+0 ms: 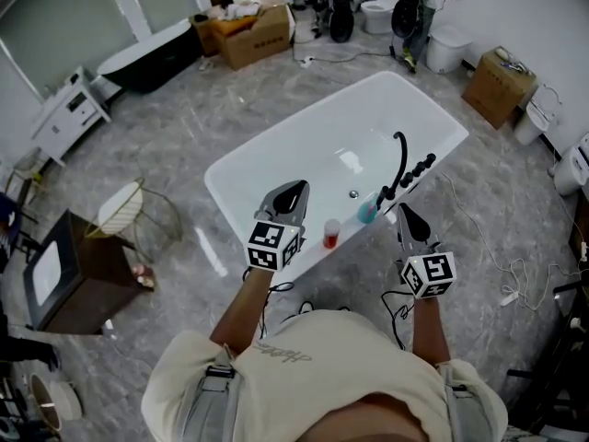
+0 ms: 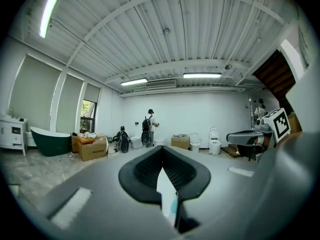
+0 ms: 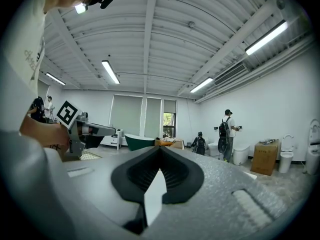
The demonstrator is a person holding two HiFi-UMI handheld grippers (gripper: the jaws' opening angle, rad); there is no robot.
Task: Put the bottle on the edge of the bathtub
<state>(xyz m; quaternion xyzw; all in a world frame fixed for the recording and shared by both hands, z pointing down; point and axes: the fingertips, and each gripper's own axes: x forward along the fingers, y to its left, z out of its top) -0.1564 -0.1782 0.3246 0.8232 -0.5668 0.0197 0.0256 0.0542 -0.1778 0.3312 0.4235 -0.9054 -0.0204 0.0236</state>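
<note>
Both grippers are closed and hold nothing: the left gripper and the right gripper each show their jaws pressed together at the tips in their own gripper views, and both point level over the near side of the bathtub. Two small containers stand low in the head view between them: a red bottle close to the near rim, and a teal bottle just beside the black faucet. I cannot tell for sure if each one rests on the rim itself or just inside the tub, nor which one the task means. If a bottle must be taken now, I think the nearer gripper should first open its jaws wide, tip downward, and come to the bottle from above or from the person's side, so that it does not push the bottle into the tub. The rim looks narrow and smooth, so the bottle should be set down upright, in the middle of the rim, and released slowly.
</note>
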